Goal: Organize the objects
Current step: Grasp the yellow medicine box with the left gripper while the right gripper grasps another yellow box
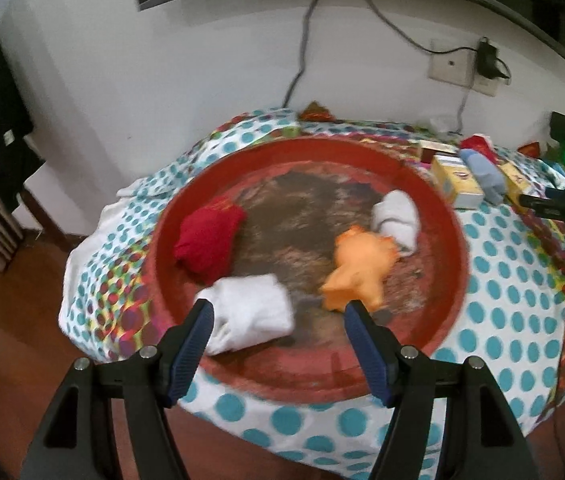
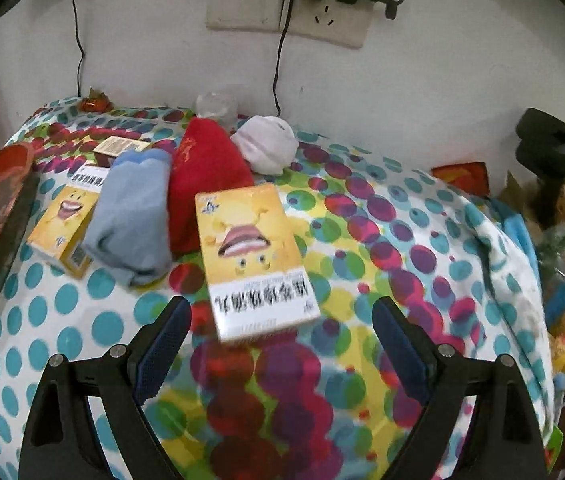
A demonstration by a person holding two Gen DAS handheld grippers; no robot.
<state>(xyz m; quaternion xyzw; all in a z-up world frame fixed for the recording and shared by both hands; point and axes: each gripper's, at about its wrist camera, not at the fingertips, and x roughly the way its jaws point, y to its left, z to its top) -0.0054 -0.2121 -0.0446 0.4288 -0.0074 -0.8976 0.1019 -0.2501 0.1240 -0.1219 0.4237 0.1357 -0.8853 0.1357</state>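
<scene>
Tray: We see a big round red tray with a worn brown middle (image 1: 434, 312) on the dotted cloth.
In the tray: a folded red cloth (image 1: 208, 236), a rolled white sock (image 1: 248, 312), a soft orange toy animal (image 1: 358, 268) and a smaller white sock bundle (image 1: 396, 216) that touches the toy.
Left claw: our left gripper (image 1: 278, 312) hangs over the near side of the tray, jaws wide apart, holding nothing.
Right claw: our right gripper (image 2: 282, 316) is spread wide too, with nothing in it.
Nearest box: a flat yellow cardboard box with a cartoon mouth (image 2: 256, 256) lies on the cloth just past the right tips.
Beside it: a blue-grey sock (image 2: 130, 216), a red plush pouch (image 2: 206, 184), a pale rolled sock (image 2: 266, 148) and a second yellow box (image 2: 62, 228) near the tray.
Under all: a table cloth with teal and coloured dots (image 2: 382, 240).
</scene>
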